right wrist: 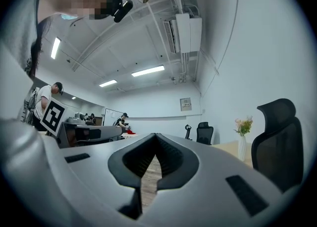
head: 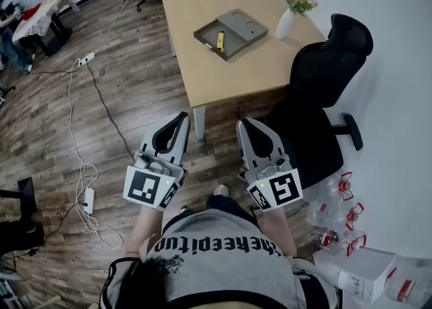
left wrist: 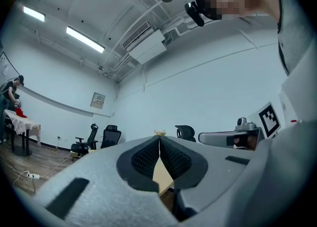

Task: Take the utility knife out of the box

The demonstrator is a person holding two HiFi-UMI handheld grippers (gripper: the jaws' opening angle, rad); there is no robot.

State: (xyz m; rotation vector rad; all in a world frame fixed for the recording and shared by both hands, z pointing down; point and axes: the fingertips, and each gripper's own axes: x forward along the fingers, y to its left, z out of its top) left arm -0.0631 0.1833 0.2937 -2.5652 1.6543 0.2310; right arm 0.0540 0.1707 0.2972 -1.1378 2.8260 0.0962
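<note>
The utility knife (head: 220, 40) lies in the box (head: 237, 39) on the bench (head: 223, 78).
Your left gripper (head: 181, 120) and right gripper (head: 246, 125) are off the bench, over the floor (head: 121, 98), both with fingers shut tight, holding nothing.

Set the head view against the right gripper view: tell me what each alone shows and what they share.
Head view only: the open box with the yellow utility knife inside, and cables across the floor. Right gripper view only: ceiling lights and an air conditioner. Both: the right gripper with jaws together, the left gripper, the flower vase, the black chair and the table.
</note>
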